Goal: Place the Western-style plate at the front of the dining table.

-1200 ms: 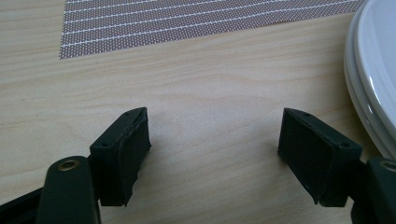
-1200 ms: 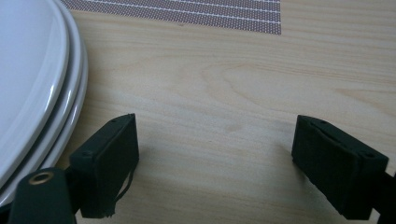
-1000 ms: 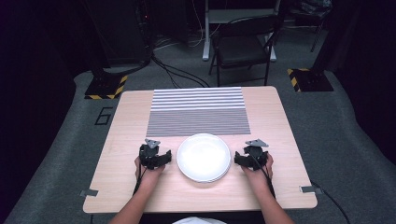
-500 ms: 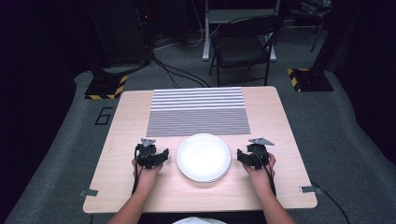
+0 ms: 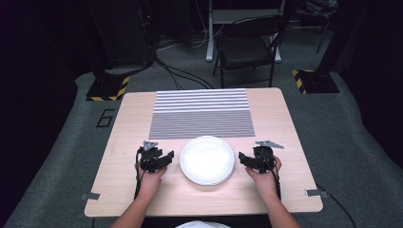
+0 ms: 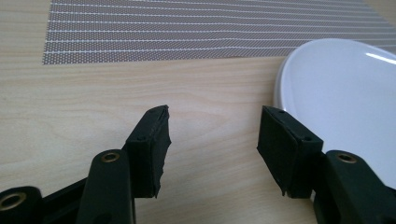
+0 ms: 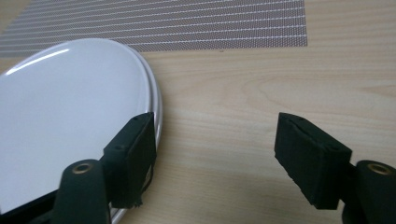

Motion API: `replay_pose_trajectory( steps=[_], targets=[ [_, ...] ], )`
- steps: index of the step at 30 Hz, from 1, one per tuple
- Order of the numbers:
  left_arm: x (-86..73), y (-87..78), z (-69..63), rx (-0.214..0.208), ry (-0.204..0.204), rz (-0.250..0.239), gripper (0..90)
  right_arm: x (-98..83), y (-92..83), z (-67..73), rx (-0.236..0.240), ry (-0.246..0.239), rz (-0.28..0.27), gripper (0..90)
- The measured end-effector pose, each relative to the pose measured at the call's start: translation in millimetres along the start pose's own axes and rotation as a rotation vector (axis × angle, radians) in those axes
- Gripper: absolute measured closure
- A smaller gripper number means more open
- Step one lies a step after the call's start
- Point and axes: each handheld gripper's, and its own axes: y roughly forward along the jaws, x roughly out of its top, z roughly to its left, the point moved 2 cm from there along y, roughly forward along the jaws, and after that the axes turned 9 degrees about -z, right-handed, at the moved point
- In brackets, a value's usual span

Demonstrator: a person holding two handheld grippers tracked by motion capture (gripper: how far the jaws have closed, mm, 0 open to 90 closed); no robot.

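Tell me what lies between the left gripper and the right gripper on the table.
In the high view, the stack of white plates lies between the left gripper and the right gripper, one at each side.

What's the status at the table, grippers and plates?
Left gripper and right gripper open, empty, flanking the stacked white plates. Plates untouched. Striped mat behind; nothing in the way.

Both hand-held grippers (image 5: 167,155) (image 5: 241,156) agape, empty
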Motion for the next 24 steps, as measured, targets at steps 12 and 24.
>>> replay_pose_trajectory(
  steps=[12, 24],
  targets=[
    [0.0, -5.5, -13.4, -0.077, -0.071, -0.007, 41.5, -2.6, -10.6, 7.3, 0.075, 0.060, -0.033, 40.3],
    [-4.3, -5.8, -19.8, -0.127, -0.124, 0.014, 43.4, -7.1, -9.4, 23.3, 0.136, 0.116, 0.014, 45.6]
  ],
)
